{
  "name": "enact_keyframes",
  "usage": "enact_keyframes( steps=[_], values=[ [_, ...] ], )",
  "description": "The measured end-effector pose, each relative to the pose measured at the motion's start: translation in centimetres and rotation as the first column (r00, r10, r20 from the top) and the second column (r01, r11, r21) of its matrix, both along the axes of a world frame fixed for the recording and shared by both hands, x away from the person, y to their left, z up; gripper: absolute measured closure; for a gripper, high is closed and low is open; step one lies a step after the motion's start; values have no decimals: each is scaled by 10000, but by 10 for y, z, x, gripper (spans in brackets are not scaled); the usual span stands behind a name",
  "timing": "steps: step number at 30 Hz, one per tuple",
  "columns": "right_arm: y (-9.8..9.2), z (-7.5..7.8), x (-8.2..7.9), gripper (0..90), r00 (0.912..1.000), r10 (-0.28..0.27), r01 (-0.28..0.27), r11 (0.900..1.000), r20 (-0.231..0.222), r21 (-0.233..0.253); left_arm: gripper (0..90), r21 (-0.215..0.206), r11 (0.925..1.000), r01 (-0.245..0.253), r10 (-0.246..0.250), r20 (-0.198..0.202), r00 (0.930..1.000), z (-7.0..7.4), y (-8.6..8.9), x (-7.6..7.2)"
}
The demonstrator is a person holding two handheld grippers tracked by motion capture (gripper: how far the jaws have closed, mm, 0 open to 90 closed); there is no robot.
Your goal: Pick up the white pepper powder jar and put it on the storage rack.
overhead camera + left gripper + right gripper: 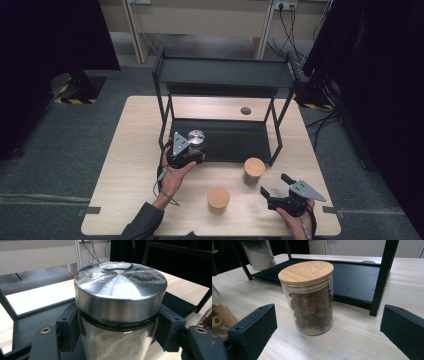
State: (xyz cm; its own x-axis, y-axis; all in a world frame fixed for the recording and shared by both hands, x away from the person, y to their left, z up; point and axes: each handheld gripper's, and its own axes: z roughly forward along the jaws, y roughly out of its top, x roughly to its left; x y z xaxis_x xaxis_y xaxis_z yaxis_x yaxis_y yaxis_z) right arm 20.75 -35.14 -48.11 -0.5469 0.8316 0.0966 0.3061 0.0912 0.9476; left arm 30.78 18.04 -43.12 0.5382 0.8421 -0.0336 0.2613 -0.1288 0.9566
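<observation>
Steel-lidded jar (120, 312) of pale powder sits upright, pinched at the glass between the jaws of left tool (186, 150), at front-left corner of rack's lower shelf (235, 142). Star anise jar (308, 298), bamboo lid, stands upright on surface (352, 340) straight ahead of right tool (274, 186), jaws spread, not touching. Right hand is the nearer 1.
</observation>
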Motion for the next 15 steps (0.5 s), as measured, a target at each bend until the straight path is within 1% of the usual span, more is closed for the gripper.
enact_keyframes(
  steps=[5, 9, 10, 15],
  values=[
    [0, 0, 0, 9, 10000, -1, 1, 10000, -1, -3, 309, -27, 9999, -135, 134, -12, 9999, 0, -1, 5],
    [0, 0, 0, 9, 10000, 4, -4, 10000, -4, 2, 309, -21, 9997, -224, 224, 56, 9997, 1, -3, 9],
    [0, 0, 0, 9, 10000, 5, -5, 10000, -3, -1, 309, 37, 9998, -217, 217, 60, 9997, 2, -4, 10],
    [0, 0, 0, 9, 10000, 2, -2, 10000, -4, 9, 309, 69, 9995, -321, 320, 92, 9994, 1, -6, 16]
  ],
)
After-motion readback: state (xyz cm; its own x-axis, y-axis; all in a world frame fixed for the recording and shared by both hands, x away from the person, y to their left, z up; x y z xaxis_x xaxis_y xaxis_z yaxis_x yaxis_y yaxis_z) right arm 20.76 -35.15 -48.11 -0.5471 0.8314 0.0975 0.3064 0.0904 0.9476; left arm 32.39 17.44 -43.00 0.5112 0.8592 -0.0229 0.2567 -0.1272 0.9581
